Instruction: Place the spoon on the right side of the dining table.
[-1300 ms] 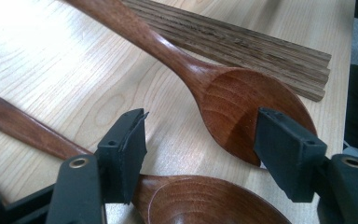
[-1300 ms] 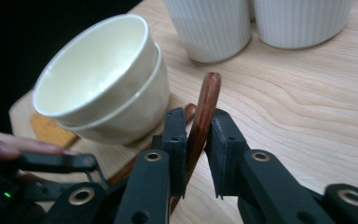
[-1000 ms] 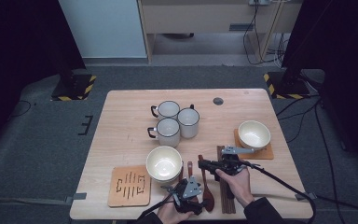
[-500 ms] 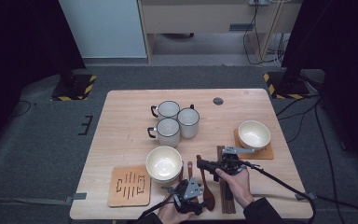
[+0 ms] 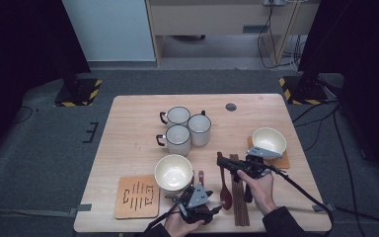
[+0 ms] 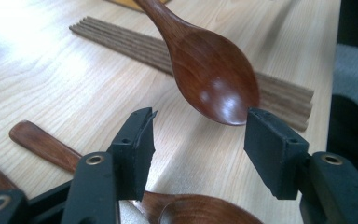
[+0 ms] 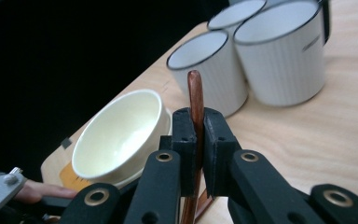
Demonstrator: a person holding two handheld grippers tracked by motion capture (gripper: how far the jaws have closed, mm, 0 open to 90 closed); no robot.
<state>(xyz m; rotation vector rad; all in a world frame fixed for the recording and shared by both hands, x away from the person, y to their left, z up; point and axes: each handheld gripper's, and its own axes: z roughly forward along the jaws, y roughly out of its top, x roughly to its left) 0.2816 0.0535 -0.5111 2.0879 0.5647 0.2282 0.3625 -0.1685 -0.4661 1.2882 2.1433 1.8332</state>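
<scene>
Up comes the right gripper from a second ago, fingers clamped tight on the handle of a wooden spoon, whose bowl hangs low at centre frame beside the chopsticks. Left gripper, near the bottom edge, has just been closing; its fingers are half open, nothing held, a second spoon lying beneath. Cream bowl sits just left; the surface has open room at upper left.
</scene>
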